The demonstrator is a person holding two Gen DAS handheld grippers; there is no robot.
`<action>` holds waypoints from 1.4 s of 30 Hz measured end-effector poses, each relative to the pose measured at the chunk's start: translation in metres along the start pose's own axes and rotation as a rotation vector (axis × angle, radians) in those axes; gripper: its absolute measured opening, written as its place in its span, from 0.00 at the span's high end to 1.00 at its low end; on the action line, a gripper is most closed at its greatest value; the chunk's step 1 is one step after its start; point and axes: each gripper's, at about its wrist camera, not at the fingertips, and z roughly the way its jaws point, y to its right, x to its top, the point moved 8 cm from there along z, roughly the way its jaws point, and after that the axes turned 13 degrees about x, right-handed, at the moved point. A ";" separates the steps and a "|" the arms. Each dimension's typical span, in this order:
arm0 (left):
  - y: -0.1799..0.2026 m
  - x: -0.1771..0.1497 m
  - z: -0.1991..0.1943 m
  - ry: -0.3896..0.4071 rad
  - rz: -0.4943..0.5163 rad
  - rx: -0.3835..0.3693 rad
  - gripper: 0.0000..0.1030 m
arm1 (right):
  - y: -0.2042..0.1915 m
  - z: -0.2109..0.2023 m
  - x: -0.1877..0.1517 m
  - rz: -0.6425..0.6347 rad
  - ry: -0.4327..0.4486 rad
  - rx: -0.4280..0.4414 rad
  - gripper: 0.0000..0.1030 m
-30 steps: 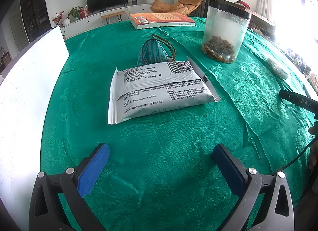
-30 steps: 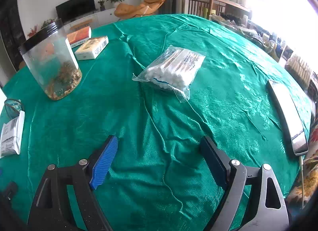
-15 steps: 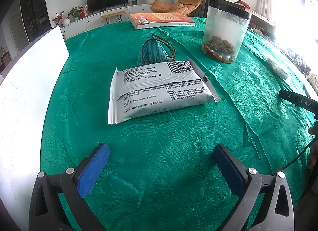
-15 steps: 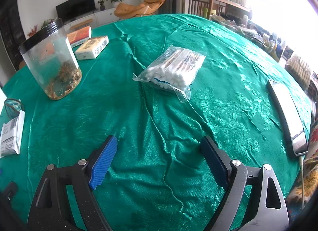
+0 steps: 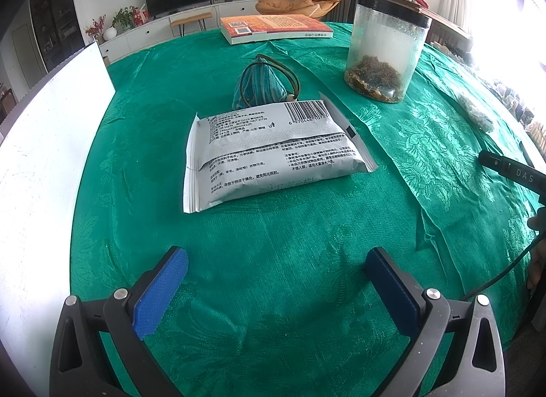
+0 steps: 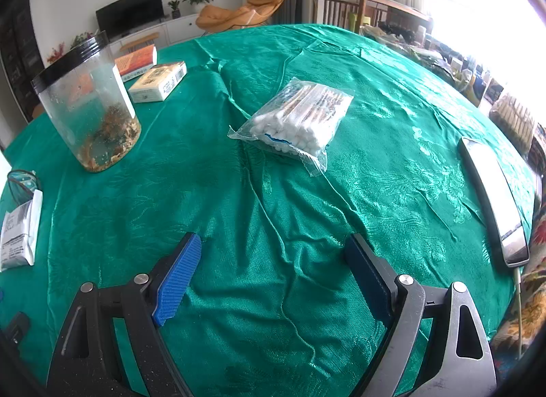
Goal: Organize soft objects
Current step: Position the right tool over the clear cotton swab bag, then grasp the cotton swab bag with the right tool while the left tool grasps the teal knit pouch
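A grey soft packet (image 5: 273,151) with printed text and a barcode lies on the green tablecloth, straight ahead of my left gripper (image 5: 276,281), which stands open and empty short of it. Behind the packet rests a blue striped pouch (image 5: 257,88) with a brown cord. In the right wrist view a clear bag of cotton swabs (image 6: 297,120) lies ahead of my right gripper (image 6: 273,264), also open with nothing between its fingers. The grey packet (image 6: 18,230) shows at that view's left edge.
A clear jar with a black lid (image 5: 385,52) (image 6: 88,107) stands between the two areas. An orange book (image 5: 273,27) and a small box (image 6: 158,81) lie at the far side. A white board (image 5: 44,144) borders the left. A phone (image 6: 491,199) lies at the right.
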 end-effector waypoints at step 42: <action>-0.068 0.170 0.003 0.017 -0.259 -0.147 0.57 | 0.027 0.037 0.138 0.096 -0.161 0.225 0.70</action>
